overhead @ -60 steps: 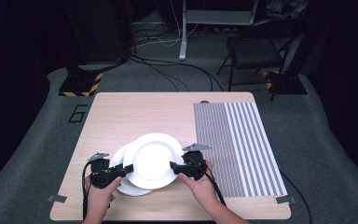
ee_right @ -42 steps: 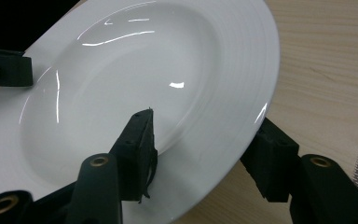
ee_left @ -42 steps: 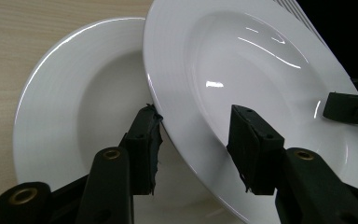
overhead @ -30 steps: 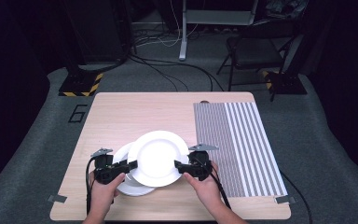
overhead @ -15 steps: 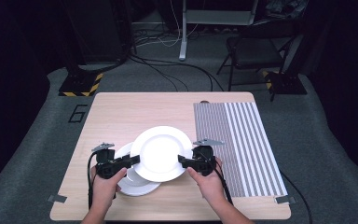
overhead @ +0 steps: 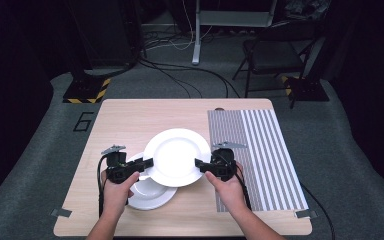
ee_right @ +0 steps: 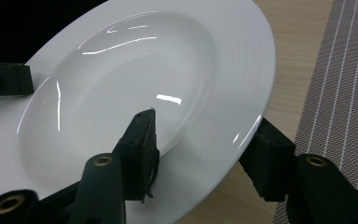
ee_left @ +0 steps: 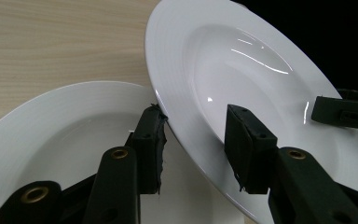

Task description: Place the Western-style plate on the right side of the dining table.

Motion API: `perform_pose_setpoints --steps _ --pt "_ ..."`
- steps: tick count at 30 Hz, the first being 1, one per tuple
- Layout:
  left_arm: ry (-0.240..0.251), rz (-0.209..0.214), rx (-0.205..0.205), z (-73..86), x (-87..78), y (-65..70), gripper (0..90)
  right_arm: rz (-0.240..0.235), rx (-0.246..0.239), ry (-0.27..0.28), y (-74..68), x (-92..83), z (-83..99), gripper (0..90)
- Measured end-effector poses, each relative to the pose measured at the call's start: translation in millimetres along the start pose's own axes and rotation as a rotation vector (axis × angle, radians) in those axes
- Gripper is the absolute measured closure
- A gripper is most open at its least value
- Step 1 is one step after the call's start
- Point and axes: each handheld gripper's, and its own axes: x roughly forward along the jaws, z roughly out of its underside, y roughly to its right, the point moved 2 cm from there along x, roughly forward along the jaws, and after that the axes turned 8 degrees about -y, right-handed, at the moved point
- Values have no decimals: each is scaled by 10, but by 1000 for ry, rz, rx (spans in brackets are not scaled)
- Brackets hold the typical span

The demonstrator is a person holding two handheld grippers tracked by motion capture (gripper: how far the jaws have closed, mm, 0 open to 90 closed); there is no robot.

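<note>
left tongs (ee_left: 196, 140) pinch upper plate (overhead: 174, 156) rim | right tongs (ee_right: 205, 154) likewise | high view: striped mat (overhead: 260, 155)

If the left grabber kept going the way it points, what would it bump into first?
The left gripper already straddles the rim of the raised white plate, so probably that plate; beyond it, across the plate, sits the right gripper.

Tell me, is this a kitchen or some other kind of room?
Probably a lab or studio, not a kitchen: cables trail over the grey carpet, a hazard-striped base stands behind the wooden table.
</note>
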Motion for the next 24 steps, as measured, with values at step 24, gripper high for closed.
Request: perform_pose_setpoints --steps 24 --pt "-31 43 36 -152 271 202 586 26 32 28 258 -236 23 488"
